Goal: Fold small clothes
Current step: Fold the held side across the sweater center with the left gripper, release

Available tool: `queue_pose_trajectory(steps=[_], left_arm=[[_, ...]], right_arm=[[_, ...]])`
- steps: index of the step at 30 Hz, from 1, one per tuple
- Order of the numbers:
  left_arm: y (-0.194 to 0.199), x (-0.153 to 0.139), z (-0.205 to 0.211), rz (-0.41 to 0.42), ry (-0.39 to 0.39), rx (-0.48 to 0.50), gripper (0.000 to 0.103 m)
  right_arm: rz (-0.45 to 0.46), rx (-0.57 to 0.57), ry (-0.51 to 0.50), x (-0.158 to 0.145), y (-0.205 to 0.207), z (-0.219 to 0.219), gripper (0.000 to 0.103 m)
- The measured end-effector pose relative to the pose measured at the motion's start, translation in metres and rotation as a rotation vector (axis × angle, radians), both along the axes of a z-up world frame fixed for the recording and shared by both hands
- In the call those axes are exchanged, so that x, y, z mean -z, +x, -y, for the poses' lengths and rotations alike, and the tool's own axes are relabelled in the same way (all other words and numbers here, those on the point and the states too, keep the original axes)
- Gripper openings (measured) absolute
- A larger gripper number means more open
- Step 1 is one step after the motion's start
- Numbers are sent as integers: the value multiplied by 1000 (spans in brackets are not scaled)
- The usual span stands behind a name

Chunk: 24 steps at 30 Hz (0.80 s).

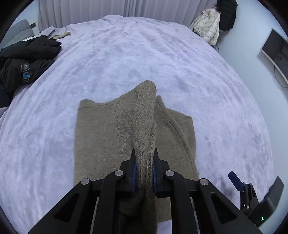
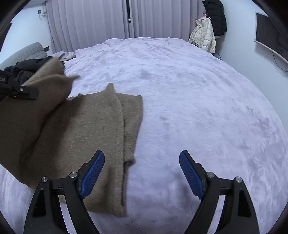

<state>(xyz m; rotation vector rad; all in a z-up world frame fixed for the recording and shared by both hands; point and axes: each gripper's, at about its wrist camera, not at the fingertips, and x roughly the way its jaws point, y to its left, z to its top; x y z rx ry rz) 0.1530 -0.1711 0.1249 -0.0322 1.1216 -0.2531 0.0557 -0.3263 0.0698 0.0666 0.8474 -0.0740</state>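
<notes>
A tan knitted sweater (image 1: pixel 100 133) lies partly folded on the lilac bedspread (image 1: pixel 126 54). My left gripper (image 1: pixel 144 167) is shut on a lifted part of the sweater, which rises as a ridge from between the blue pads. In the right wrist view the sweater (image 2: pixel 86 129) lies at the left, with its lifted part (image 2: pixel 41 86) held up by the left gripper (image 2: pixel 23 91). My right gripper (image 2: pixel 142 171) is open and empty, low over the bed at the sweater's right edge. Its left finger (image 2: pixel 93 172) is over the cloth. The right gripper also shows in the left wrist view (image 1: pixel 239 185).
Black clothes (image 1: pixel 23 59) are piled at the bed's far left. A cream jacket (image 1: pixel 207 25) and a black coat (image 1: pixel 226 12) hang at the far right corner. Curtains (image 2: pixel 90 21) stand behind the bed. A dark screen (image 2: pixel 270 36) is on the right wall.
</notes>
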Motion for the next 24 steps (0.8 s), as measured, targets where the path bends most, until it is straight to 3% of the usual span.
queue_pose_trajectory(steps=[5, 9, 11, 13, 15, 19, 22, 24], left_arm=[[8, 61, 58, -84, 69, 21, 15], [2, 69, 73, -53, 116, 39, 16], [2, 65, 71, -81, 101, 66, 36], [3, 56, 64, -130, 18, 93, 95], [-8, 29, 49, -54, -24, 78, 97], [-29, -8, 25, 57, -26, 125, 97], [-37, -12, -7, 151, 114, 76, 97], [-38, 0, -29, 158, 198, 28, 98]], right_arm=[[-23, 33, 35, 16, -15, 29, 88], [-26, 34, 87, 24, -28, 41, 88], [-17, 29, 110, 24, -32, 43, 88], [-2, 17, 135, 20, -35, 43, 88], [21, -5, 155, 13, -40, 41, 88], [55, -59, 202, -1, -44, 35, 88], [73, -109, 254, -11, -42, 27, 88], [72, -158, 317, -15, -37, 18, 88]])
